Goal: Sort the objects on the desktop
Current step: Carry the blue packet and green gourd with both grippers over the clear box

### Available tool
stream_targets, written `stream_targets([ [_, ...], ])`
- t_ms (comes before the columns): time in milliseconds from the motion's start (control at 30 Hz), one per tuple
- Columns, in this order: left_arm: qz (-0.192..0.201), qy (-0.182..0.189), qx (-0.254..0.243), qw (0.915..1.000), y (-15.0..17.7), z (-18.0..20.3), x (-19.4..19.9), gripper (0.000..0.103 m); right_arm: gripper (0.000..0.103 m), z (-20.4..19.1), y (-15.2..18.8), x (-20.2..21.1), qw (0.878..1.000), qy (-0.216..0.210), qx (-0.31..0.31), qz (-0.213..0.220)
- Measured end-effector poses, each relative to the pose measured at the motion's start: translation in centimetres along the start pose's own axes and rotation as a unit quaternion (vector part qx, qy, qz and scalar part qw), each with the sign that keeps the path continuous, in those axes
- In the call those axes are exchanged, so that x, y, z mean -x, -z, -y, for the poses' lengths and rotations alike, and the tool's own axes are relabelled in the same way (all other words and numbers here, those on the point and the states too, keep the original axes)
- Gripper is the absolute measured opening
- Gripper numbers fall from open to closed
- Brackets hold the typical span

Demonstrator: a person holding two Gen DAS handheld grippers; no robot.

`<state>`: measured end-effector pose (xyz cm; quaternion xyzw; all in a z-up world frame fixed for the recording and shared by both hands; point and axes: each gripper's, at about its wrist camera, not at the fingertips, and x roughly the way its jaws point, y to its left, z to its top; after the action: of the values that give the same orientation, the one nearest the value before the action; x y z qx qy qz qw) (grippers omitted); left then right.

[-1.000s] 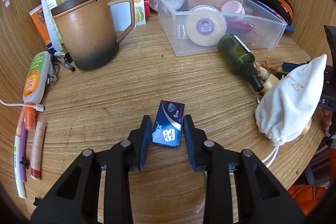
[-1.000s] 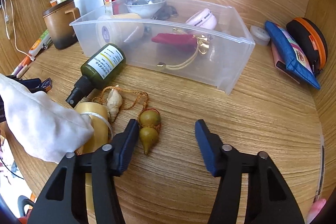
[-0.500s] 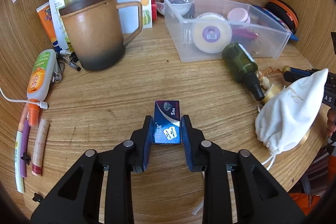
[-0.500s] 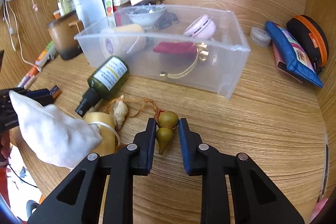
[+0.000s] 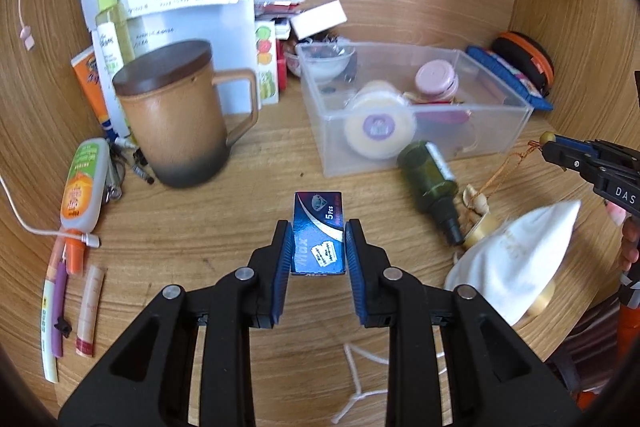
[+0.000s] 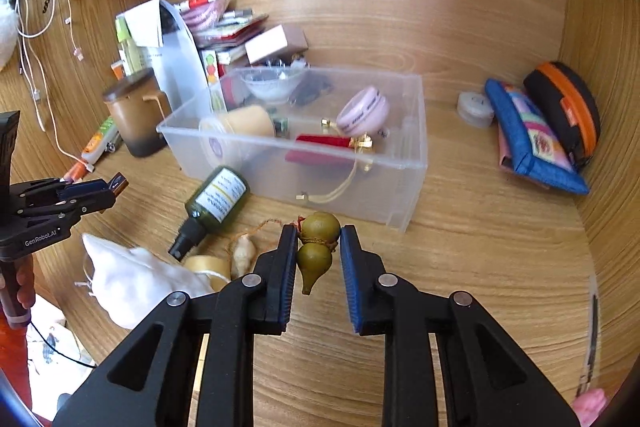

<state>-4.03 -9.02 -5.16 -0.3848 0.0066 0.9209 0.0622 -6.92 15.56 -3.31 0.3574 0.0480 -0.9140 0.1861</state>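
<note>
My left gripper [image 5: 318, 233] is shut on a small blue box [image 5: 318, 231] marked "5 Pcs" and holds it above the wooden desk. It shows at the left of the right wrist view [image 6: 114, 187]. My right gripper [image 6: 319, 241] is shut on an olive-green gourd charm [image 6: 317, 243] on an orange cord, lifted above the desk; its shell pendant [image 6: 244, 253] hangs lower. That gripper shows at the right of the left wrist view [image 5: 550, 143]. A clear plastic bin [image 5: 424, 143] [image 6: 360, 183] holds a cream jar, a pink jar, a red item and a small bowl.
A green spray bottle [image 5: 434, 183] [image 6: 216, 201] lies in front of the bin. A white drawstring pouch [image 5: 516, 259] [image 6: 132, 279] covers a tape roll. A brown lidded mug [image 5: 176, 119], tubes and pens stand left. Pouches [image 6: 540, 135] lie at the far right.
Both grippers have closed on their objects and lifted them off the desk: the left on the blue box, the right on the gourd charm. Both views have risen and tilted up.
</note>
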Motion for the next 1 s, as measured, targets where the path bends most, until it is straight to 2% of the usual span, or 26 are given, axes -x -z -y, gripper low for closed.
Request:
stream_targets([
  [333, 0.033, 0.008, -0.006, 0.9994, -2.3, 1.3, 1.5, 0.026, 0.02, -0.2, -2.5, 2.5, 0.999, 0.001, 0.01, 0.038],
  [1000, 0.069, 0.024, -0.015, 0.9972, -6.7, 2.8, 2.4, 0.026, 0.02, -0.5, -6.4, 4.8, 0.995, -0.002, 0.023, 0.096],
])
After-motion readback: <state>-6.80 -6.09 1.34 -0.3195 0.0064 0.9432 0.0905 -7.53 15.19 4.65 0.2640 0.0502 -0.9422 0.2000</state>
